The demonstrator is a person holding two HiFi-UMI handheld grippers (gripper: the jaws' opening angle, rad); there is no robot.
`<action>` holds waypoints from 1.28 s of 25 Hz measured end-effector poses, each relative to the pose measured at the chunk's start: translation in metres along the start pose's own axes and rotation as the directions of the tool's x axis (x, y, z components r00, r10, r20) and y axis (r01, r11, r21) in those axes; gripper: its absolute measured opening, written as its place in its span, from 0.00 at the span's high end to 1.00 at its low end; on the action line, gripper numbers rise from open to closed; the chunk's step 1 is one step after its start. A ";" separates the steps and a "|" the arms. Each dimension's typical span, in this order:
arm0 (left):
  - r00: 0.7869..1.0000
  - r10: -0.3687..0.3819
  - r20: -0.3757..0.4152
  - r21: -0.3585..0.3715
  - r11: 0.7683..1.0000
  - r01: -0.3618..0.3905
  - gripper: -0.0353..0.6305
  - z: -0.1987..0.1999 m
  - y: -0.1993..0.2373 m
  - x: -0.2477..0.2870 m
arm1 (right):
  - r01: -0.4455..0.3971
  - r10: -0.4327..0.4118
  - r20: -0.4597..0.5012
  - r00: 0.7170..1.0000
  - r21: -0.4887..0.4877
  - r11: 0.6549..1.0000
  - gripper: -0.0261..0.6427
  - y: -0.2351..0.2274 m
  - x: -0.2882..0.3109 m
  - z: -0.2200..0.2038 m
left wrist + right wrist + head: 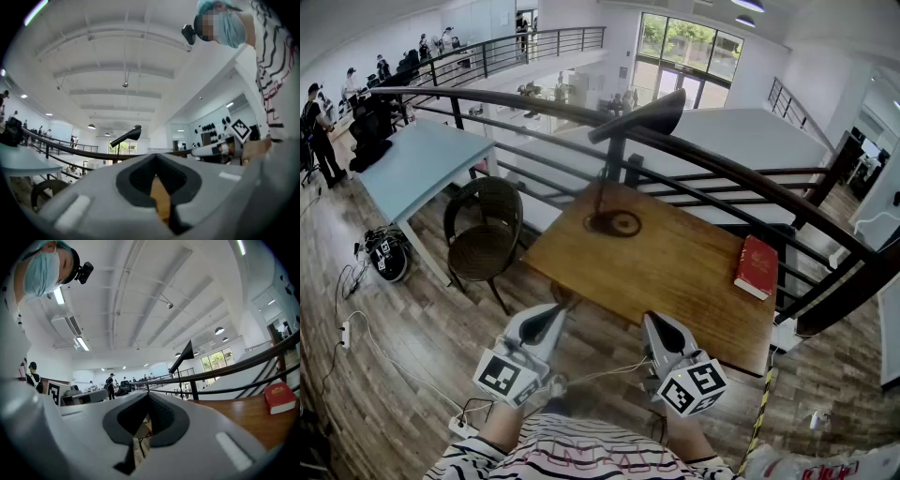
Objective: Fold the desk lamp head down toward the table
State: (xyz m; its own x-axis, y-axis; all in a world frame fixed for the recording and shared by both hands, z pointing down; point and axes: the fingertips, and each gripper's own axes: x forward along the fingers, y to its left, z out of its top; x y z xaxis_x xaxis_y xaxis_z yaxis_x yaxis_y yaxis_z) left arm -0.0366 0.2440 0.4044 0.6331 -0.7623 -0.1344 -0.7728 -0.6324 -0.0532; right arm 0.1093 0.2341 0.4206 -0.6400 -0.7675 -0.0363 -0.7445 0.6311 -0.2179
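- The lamp point(639, 118) is black and stands on the far left part of the table point(694, 281), close to the railing point(750, 178).
- Its round base point(614, 223) lies flat on the wood and its stem rises upright from it.
- Its head is raised and slants up to the right, high above the tabletop, not folded down.
- In the left gripper view the lamp point(127, 136) shows far ahead, above the jaws; in the right gripper view the lamp point(183, 357) shows ahead and to the right.
- The left gripper point(558, 315) hangs at the near left corner of the table, well apart from the lamp; its jaws are pressed together with nothing between them point(157, 155).
- The right gripper point(656, 323) hangs over the near edge of the table, beside the left one; its jaws are likewise closed and empty point(149, 397).
- A red book point(757, 267) lies at the right edge of the table, well apart from the lamp.
- A dark chair point(486, 234) stands on the floor left of the table.
- A blue table point(422, 159) stands further left.
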 end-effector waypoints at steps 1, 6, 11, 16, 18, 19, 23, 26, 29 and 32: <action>1.000 0.002 -0.001 0.003 1.000 -0.002 0.94 0.001 -0.002 -0.001 | -0.001 0.001 0.001 1.000 -0.001 1.000 0.96 0.001 -0.002 0.001; 1.000 0.019 0.004 0.014 1.000 -0.019 0.94 0.001 -0.011 -0.008 | 0.001 -0.002 0.008 1.000 0.005 1.000 0.96 0.004 -0.013 0.000; 1.000 0.021 0.021 0.010 1.000 -0.021 0.92 -0.001 -0.020 -0.008 | -0.029 0.026 0.060 0.998 0.043 0.999 0.96 0.002 -0.021 0.005; 1.000 0.015 0.000 -0.011 1.000 -0.015 0.61 -0.014 -0.023 -0.006 | 0.012 -0.013 0.040 0.999 0.042 0.999 0.68 -0.009 -0.018 -0.004; 1.000 0.007 -0.017 -0.017 1.000 -0.007 0.58 -0.021 -0.018 -0.002 | 0.014 -0.015 0.028 0.999 0.051 0.999 0.63 -0.013 -0.012 -0.008; 1.000 -0.001 -0.026 -0.022 1.000 0.001 0.57 -0.025 -0.015 0.004 | 0.013 -0.014 0.022 1.000 0.052 0.999 0.62 -0.015 -0.009 -0.009; 0.999 -0.048 -0.026 -0.033 0.998 0.047 0.54 -0.026 0.000 0.037 | 0.048 -0.049 0.020 0.999 0.048 0.998 0.60 -0.035 0.007 -0.001; 0.997 -0.073 -0.020 -0.030 0.997 0.072 0.53 -0.023 0.022 0.056 | 0.085 -0.087 0.028 0.996 0.054 0.995 0.58 -0.046 0.029 0.010; 0.996 -0.088 -0.029 -0.032 0.996 0.087 0.51 -0.030 0.052 0.074 | 0.103 -0.105 0.045 0.993 0.051 0.993 0.57 -0.058 0.058 0.015; 0.994 -0.100 -0.040 -0.049 0.994 0.098 0.51 -0.038 0.088 0.091 | 0.115 -0.117 0.050 0.992 0.051 0.992 0.57 -0.068 0.093 0.016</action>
State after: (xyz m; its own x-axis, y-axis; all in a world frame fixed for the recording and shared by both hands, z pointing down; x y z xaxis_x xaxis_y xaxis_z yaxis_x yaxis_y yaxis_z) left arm -0.0452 0.1132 0.4254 0.7087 -0.6999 -0.0886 -0.7037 -0.7103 -0.0180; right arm 0.1030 0.1178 0.4166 -0.5378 -0.8410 -0.0594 -0.8023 0.5322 -0.2704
